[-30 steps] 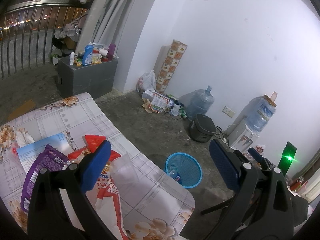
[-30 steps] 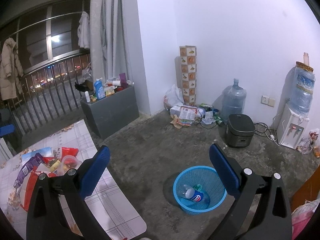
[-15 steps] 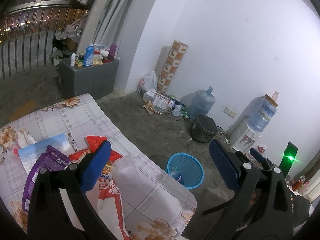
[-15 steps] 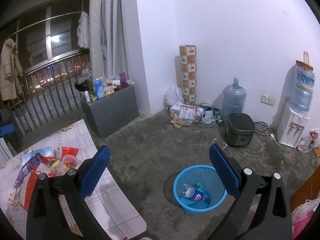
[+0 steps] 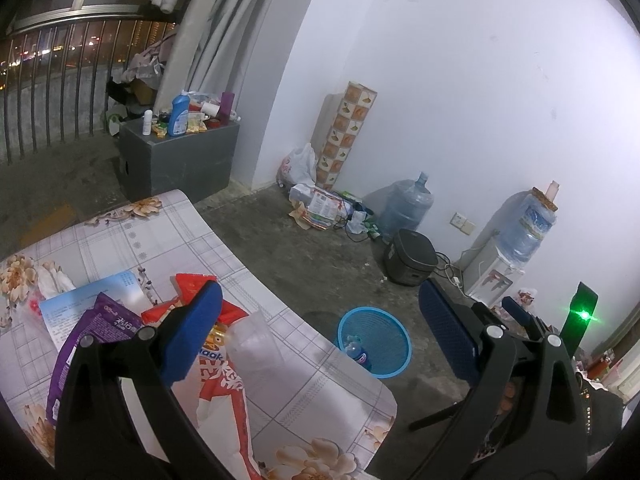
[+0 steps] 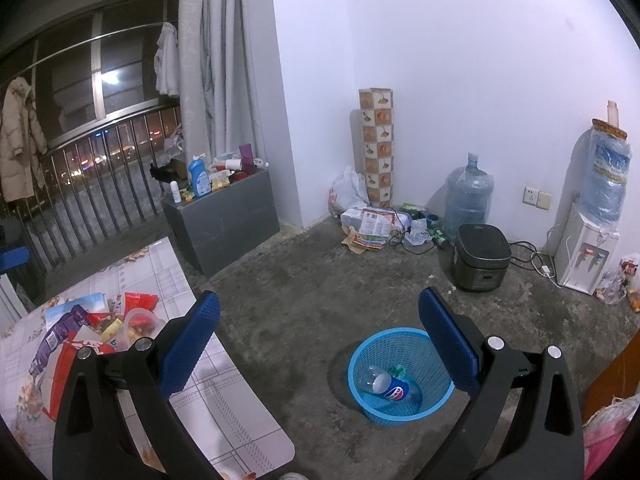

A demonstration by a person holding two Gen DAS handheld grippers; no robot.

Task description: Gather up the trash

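A blue mesh basket [image 6: 362, 392] stands on the concrete floor with a Pepsi bottle [image 6: 386, 386] in it; it also shows in the left wrist view [image 5: 394, 330]. Trash lies on the floral table [image 5: 132, 236]: a purple wrapper [image 5: 94, 334], red wrappers [image 5: 224, 392], a clear plastic cup [image 5: 254, 340] and a blue sheet [image 5: 80, 304]. My left gripper [image 5: 320, 332] is open and empty above the table's right edge. My right gripper [image 6: 320, 336] is open and empty above the floor, between table [image 6: 232, 412] and basket.
A grey cabinet [image 6: 224, 216] with bottles stands by the curtain. A rice cooker [image 6: 482, 256], a water jug [image 6: 466, 200], a water dispenser [image 6: 588, 252], a tall patterned box [image 6: 376, 144] and floor litter [image 6: 376, 224] line the wall. A railing [image 6: 100, 184] is at the left.
The left view has shifted slightly, so the table and basket sit a little lower and to the right. Both grippers stay open and empty.
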